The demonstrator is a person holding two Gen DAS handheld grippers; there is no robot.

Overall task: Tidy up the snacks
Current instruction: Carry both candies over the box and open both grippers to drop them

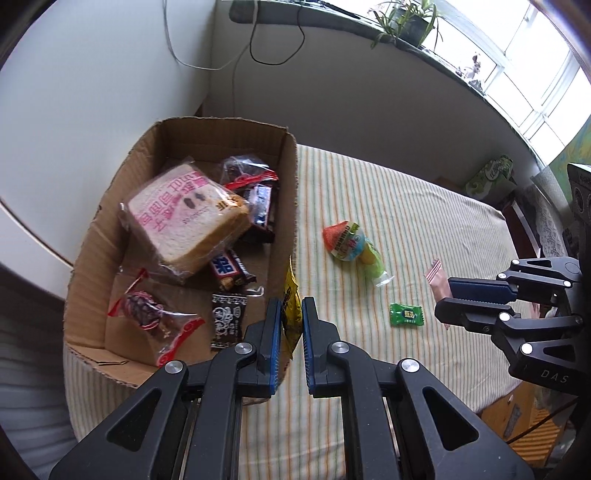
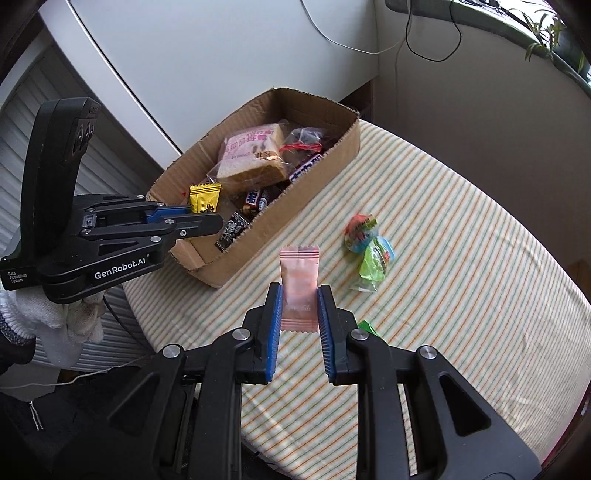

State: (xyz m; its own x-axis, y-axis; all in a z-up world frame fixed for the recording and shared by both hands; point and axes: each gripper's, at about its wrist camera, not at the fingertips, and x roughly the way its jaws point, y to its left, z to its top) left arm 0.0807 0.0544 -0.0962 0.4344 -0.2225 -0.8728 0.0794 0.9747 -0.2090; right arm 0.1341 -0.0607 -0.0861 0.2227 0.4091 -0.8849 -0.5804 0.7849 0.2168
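Note:
My left gripper (image 1: 291,308) is shut on a yellow snack packet (image 1: 290,314), held edge-on beside the near right wall of the cardboard box (image 1: 286,192). In the right wrist view the same yellow packet (image 2: 204,198) hangs over the box's near end (image 2: 192,254), pinched by the left gripper (image 2: 212,218). My right gripper (image 2: 299,295) is shut on a pink sachet (image 2: 299,284), lifted above the striped cloth (image 2: 443,277). The box holds a bread pack (image 1: 188,218), chocolate bars (image 1: 229,269) and wrapped sweets (image 1: 147,314). The right gripper (image 1: 445,301) and pink sachet (image 1: 436,280) show at the right.
On the cloth lie a colourful toy-shaped snack (image 1: 351,245) and a small green candy (image 1: 406,314). A white cabinet (image 2: 203,74) stands behind the box, cables hang on the wall, and plants (image 1: 406,18) sit on the windowsill. A gloved hand (image 2: 55,317) holds the left gripper.

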